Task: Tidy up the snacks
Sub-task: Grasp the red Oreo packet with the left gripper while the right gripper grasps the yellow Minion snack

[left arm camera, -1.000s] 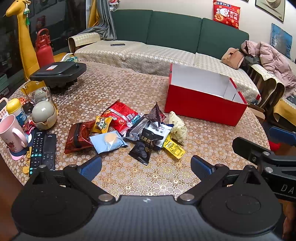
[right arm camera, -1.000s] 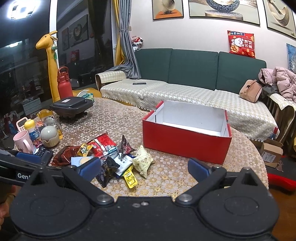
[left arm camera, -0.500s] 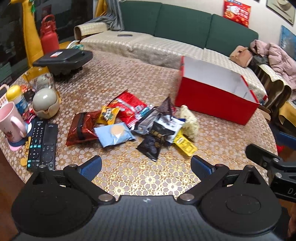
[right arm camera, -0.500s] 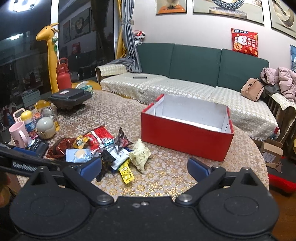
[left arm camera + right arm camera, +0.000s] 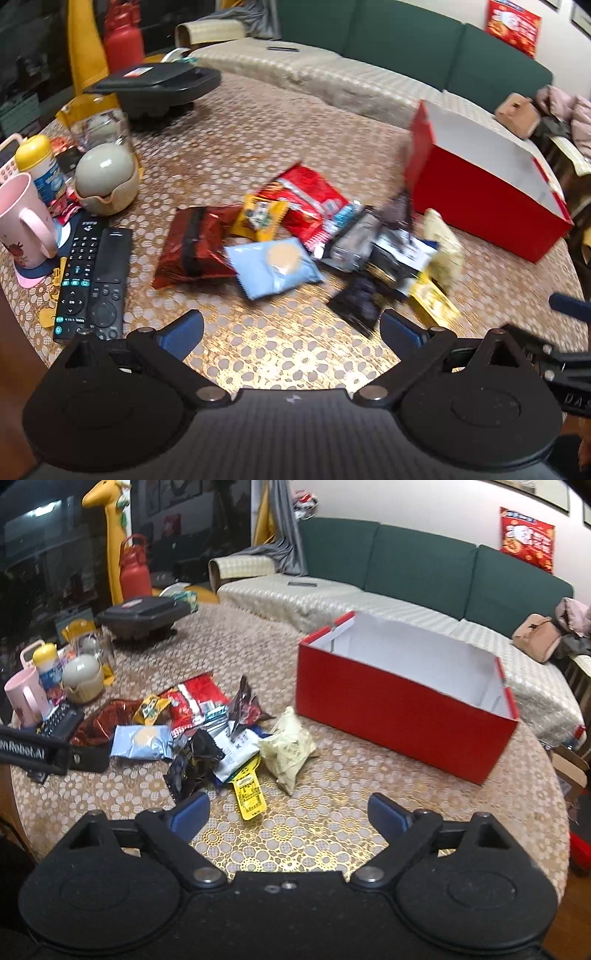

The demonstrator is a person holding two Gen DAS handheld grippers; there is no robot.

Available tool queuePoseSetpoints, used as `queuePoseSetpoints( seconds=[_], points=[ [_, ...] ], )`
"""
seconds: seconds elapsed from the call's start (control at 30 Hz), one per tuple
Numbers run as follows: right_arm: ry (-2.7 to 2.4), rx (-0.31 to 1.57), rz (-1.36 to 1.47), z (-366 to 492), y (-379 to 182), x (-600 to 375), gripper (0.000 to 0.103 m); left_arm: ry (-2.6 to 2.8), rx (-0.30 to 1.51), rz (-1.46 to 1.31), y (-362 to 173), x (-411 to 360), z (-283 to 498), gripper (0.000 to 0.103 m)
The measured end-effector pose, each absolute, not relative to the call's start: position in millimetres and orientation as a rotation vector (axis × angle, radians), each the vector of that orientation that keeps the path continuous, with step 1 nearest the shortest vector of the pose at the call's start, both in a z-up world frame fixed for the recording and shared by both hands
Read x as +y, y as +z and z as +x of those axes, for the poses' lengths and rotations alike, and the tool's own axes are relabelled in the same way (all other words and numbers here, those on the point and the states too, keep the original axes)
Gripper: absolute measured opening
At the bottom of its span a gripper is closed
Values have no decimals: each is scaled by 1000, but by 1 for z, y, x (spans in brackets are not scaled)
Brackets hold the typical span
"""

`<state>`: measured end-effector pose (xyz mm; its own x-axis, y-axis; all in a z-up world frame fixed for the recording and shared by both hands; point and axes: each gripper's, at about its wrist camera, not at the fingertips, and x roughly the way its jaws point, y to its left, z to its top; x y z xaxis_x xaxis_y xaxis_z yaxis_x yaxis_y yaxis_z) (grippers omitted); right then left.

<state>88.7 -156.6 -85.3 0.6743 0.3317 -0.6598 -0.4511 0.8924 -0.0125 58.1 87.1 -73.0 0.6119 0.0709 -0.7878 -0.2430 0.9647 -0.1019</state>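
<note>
While both my left hand-held gripper and right hand-held gripper gape empty, the right's jaws having just narrowed slightly, every snack lies on the desk; the red box holds nothing.

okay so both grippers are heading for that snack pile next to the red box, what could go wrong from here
1. The snacks overlap: the blue packet lies partly on the dark red bag, so a grab may drag a neighbour along.
2. The left gripper and right gripper, both open and empty, face the same pile and could collide; the right one's jaws have just been closing a little.
3. The yellow packet lies flat on the table, so the fingers may slide over it.
</note>
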Motion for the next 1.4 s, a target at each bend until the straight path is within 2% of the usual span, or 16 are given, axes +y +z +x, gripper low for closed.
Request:
queuePoseSetpoints(
  seconds=[0.43,0.7,0.83,0.93,1.1,1.17,1.4],
  points=[
    [483,850,-218,134,-121,-111,81,301,979,-386,-95,186,124,102],
    [507,865,-274,145,-133,-91,69,316,1067,-442,-125,209,153,87],
    [510,877,-288,150,-137,-88,58,313,1068,-450,-129,211,155,82],
    [517,873,-270,150,-135,-94,53,300,1072,-458,-132,211,157,77],
    [513,818,-292,146,-133,-93,42,294,1083,-451,-136,209,160,61],
    [532,816,-311,146,-135,-90,38,300,1080,-437,-136,208,160,58],
    [555,825,-345,141,-135,-88,36,297,1076,-431,-135,207,158,54]
  ],
)
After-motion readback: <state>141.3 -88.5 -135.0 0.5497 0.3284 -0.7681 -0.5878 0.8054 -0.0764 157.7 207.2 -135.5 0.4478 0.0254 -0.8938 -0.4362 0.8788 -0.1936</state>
